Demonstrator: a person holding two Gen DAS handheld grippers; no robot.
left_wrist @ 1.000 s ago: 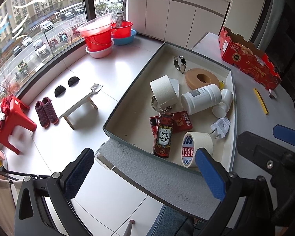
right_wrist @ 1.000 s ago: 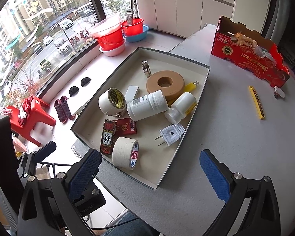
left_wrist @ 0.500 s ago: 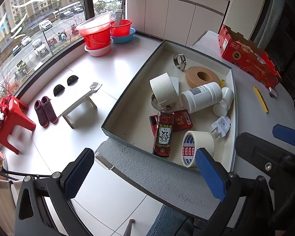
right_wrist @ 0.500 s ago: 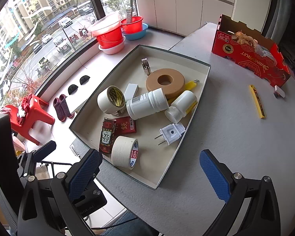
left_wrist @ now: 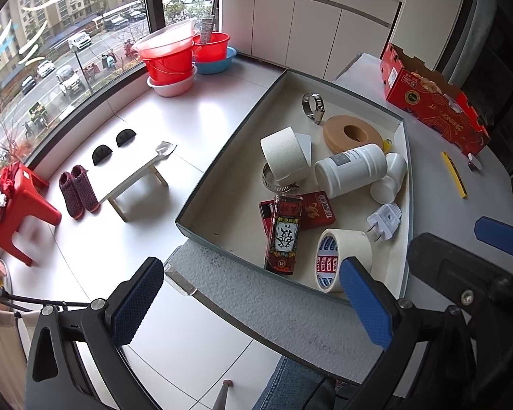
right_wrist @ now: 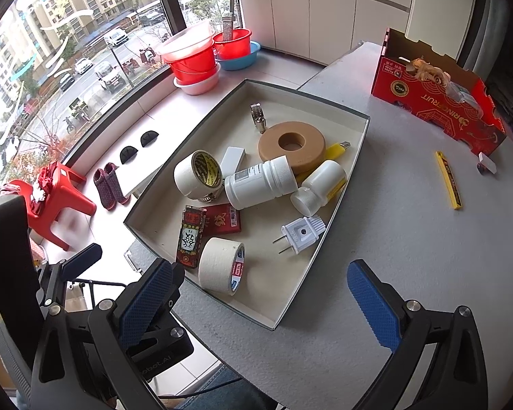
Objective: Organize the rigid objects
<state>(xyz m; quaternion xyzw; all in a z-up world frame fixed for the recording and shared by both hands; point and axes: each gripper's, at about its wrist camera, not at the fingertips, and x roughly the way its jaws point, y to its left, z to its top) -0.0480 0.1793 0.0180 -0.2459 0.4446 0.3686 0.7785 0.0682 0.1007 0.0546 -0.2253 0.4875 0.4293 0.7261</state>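
Observation:
A shallow grey-edged tray (right_wrist: 362, 136) (left_wrist: 229, 143) on the grey table holds two masking tape rolls (right_wrist: 220, 264) (right_wrist: 196, 174), a large white bottle (right_wrist: 260, 184), a smaller white bottle (right_wrist: 319, 184), a tan ring (right_wrist: 292, 145), a white plug (right_wrist: 301, 234), red packets (right_wrist: 222, 220), a hose clamp (right_wrist: 258, 116) and a yellow item (right_wrist: 337, 150). My left gripper (left_wrist: 253, 302) hovers open over the tray's near left corner, holding nothing. Over the table just before the tray, my right gripper (right_wrist: 261, 302) is open as well.
A yellow utility knife (right_wrist: 448, 179) and a small dark item (right_wrist: 485, 165) lie on the table to the right. A red cardboard fruit box (right_wrist: 437, 99) stands at the back right. Left of the table the floor drops away, with red basins (right_wrist: 195, 61), a red stool (right_wrist: 51, 198) and slippers.
Both views have shifted only slightly. Both grippers stay open; the tray's contents have not moved.

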